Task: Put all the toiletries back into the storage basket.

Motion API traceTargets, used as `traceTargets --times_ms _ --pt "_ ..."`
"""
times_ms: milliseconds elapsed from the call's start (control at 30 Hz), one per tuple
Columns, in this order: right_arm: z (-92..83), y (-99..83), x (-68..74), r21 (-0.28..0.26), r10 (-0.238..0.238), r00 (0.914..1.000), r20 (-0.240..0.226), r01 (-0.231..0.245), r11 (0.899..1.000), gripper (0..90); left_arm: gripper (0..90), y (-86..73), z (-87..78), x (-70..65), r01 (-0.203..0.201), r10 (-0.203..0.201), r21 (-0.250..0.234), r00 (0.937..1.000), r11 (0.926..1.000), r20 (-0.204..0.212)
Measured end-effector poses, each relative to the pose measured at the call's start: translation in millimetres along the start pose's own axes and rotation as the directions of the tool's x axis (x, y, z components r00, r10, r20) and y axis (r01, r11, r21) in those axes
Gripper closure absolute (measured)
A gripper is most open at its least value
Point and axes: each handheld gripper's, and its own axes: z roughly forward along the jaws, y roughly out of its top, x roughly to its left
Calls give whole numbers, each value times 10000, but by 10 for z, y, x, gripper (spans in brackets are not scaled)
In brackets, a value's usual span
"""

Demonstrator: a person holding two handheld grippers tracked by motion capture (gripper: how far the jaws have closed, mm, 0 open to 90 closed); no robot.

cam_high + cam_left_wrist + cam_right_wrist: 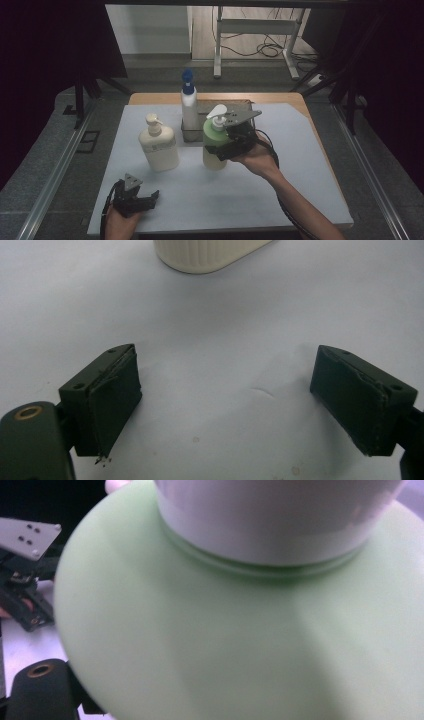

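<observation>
The right claw [225, 145] grips the green bottle [214, 145], upright on the counter [300, 165]. Beside it stand a cream bottle [159, 147], label unreadable, and a blue-capped bottle [188, 107] in a tray [245, 106]. The left claw [145, 200] gapes wide near the counter's front edge, bare surface around it.

1. Wooden table [280, 98] with a white sheet [300, 170] covering most of its top; wood shows along the far edge.
2. Cream pump bottle [159, 145] stands upright on the sheet, left of centre.
3. Green pump bottle [215, 145] upright near centre.
4. Metal tray [239, 106] at the far side; a blue-capped white bottle [189, 105] stands at its left end.
</observation>
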Motion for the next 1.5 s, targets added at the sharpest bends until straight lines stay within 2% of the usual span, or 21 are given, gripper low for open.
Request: traceTargets --times_ms 867,1167,1500 --pt "78 344 -257 -213 344 9954 896 -326 9992 124 124 0 0 1 -10 10 10 10000 10000 -6" --pt "108 452 -409 -279 647 9893 1309 -616 9977 124 125 0 -1 1 -11 11 12 10000 10000 -3" --pt "193 562 -551 -406 777 9829 1672 -719 9966 124 125 0 0 2 -1 1 10 10000 10000 -9"
